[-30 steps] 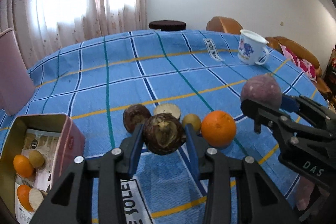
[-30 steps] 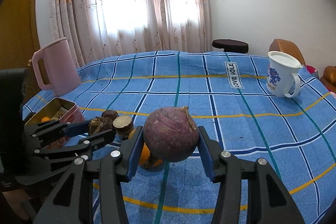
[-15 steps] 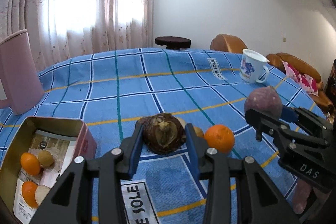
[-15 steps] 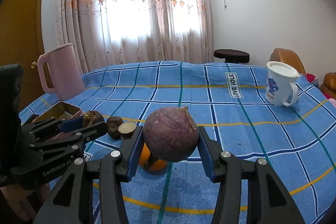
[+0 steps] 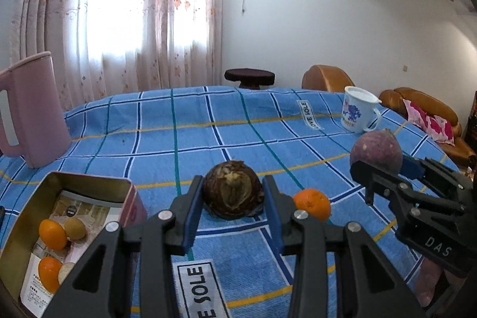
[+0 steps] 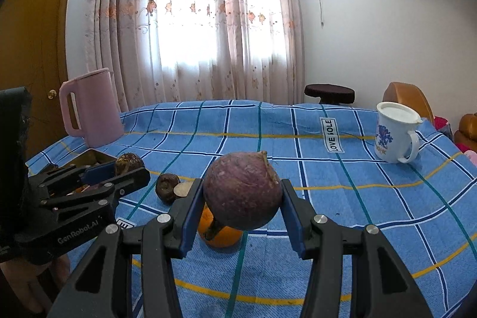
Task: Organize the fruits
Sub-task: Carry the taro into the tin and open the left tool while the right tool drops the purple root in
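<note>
My left gripper [image 5: 233, 200] is shut on a dark brown taro [image 5: 233, 192] and holds it above the blue checked cloth. My right gripper [image 6: 243, 200] is shut on a round purple root [image 6: 243, 194], also lifted; it shows at the right of the left wrist view [image 5: 376, 152]. An orange [image 5: 313, 203] lies on the cloth between the two grippers. An open pink tin [image 5: 89, 187] at the lower left holds two oranges [image 5: 52, 233] and pale fruit. A small brown taro [image 6: 167, 187] and a cut piece [image 6: 183, 189] lie beside the tin.
A pink jug [image 5: 29, 109] stands at the far left of the table. A white mug [image 6: 393, 136] with a blue print stands at the right. Beyond the table are a dark stool [image 5: 249, 76], brown sofa [image 5: 417, 106] and curtained window.
Both grippers have risen with their loads. The left one has tilted up and drifted away from the loose fruit, so the tin and jug show more fully.
</note>
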`<state>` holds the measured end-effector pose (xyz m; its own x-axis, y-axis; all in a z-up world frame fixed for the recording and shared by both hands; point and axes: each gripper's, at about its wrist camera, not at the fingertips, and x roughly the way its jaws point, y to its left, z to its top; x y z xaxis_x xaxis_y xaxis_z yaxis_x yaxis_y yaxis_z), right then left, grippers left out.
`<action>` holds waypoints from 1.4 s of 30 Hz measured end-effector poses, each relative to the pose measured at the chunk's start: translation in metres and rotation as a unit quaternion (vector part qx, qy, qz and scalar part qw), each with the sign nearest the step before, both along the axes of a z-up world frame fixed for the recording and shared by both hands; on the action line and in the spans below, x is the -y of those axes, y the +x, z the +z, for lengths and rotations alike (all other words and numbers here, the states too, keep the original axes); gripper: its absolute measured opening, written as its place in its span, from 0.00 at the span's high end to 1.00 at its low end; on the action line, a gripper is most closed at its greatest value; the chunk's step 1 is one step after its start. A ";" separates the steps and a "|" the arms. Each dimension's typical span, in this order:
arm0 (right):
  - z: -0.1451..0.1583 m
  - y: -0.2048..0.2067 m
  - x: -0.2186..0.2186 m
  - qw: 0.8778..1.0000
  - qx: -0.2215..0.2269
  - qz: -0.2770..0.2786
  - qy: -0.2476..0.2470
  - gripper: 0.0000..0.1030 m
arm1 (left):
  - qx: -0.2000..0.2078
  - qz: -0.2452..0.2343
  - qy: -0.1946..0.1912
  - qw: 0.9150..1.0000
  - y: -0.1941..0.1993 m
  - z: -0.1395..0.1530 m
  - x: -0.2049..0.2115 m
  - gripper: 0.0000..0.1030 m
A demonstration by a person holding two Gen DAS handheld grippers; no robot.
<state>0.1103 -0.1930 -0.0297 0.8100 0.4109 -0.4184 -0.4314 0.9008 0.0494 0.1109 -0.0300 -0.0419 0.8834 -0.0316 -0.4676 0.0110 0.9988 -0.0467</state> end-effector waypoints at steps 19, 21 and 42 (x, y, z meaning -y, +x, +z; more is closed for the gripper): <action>0.005 -0.015 0.001 0.999 0.044 0.008 0.007 0.50 | 0.048 0.015 0.012 0.999 -0.019 0.007 0.000 0.60; 0.006 -0.019 0.000 0.998 0.054 0.012 0.007 0.50 | 0.055 0.018 0.012 0.998 -0.022 0.008 -0.001 0.60; 0.020 -0.021 -0.035 0.997 0.045 0.063 0.010 0.50 | 0.058 0.040 -0.012 0.997 -0.054 0.016 -0.039 0.60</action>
